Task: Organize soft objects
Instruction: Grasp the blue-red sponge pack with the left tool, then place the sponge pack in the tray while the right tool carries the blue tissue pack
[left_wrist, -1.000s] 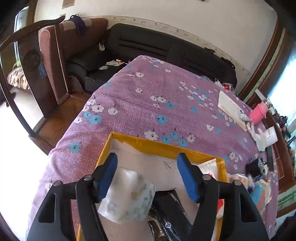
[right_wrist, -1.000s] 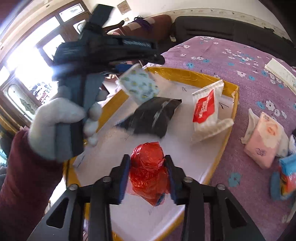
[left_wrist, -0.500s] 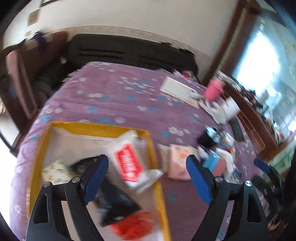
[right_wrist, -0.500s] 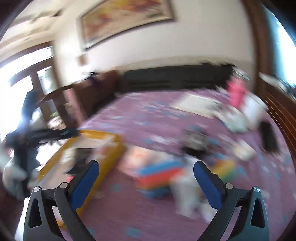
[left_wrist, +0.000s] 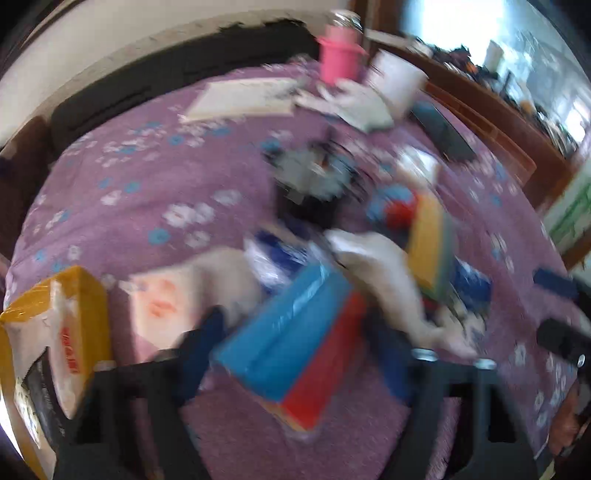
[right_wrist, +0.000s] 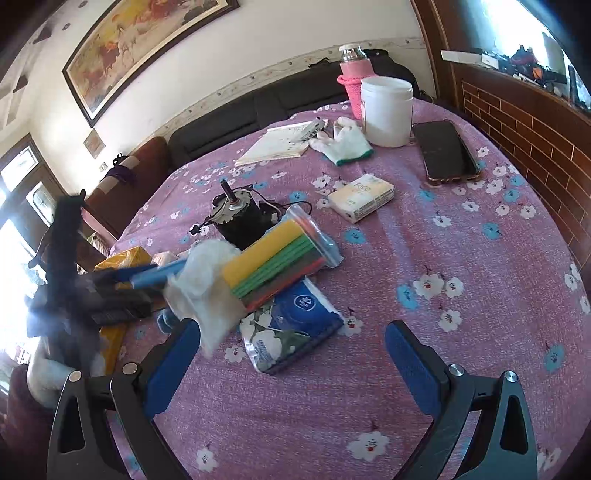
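Note:
My left gripper (left_wrist: 295, 343) is open, its jaws on either side of a blue and red soft pack (left_wrist: 295, 343) on the purple cloth; the view is blurred. The yellow tray (left_wrist: 79, 291) with a white and red tissue pack (left_wrist: 62, 343) is at the far left. A pink tissue pack (left_wrist: 162, 302) lies beside the tray. My right gripper (right_wrist: 291, 354) is open and empty, just in front of a blue tissue pack (right_wrist: 295, 325). A bag of coloured sponge sheets (right_wrist: 280, 262) and a white plastic bag (right_wrist: 207, 291) lie behind it. The left gripper also shows in the right wrist view (right_wrist: 147, 277).
A black motor (right_wrist: 240, 218), a small Face tissue pack (right_wrist: 362, 197), a phone (right_wrist: 447, 151), a white tub (right_wrist: 386, 110), a pink bottle (right_wrist: 354, 85), a white glove (right_wrist: 343, 140) and a notepad (right_wrist: 280, 144) lie on the table. A brick wall (right_wrist: 517, 122) stands at the right.
My right gripper let go of the red bag in the tray, opened and swung right to the pile. My left gripper left the tray and moved right over the blue and red pack.

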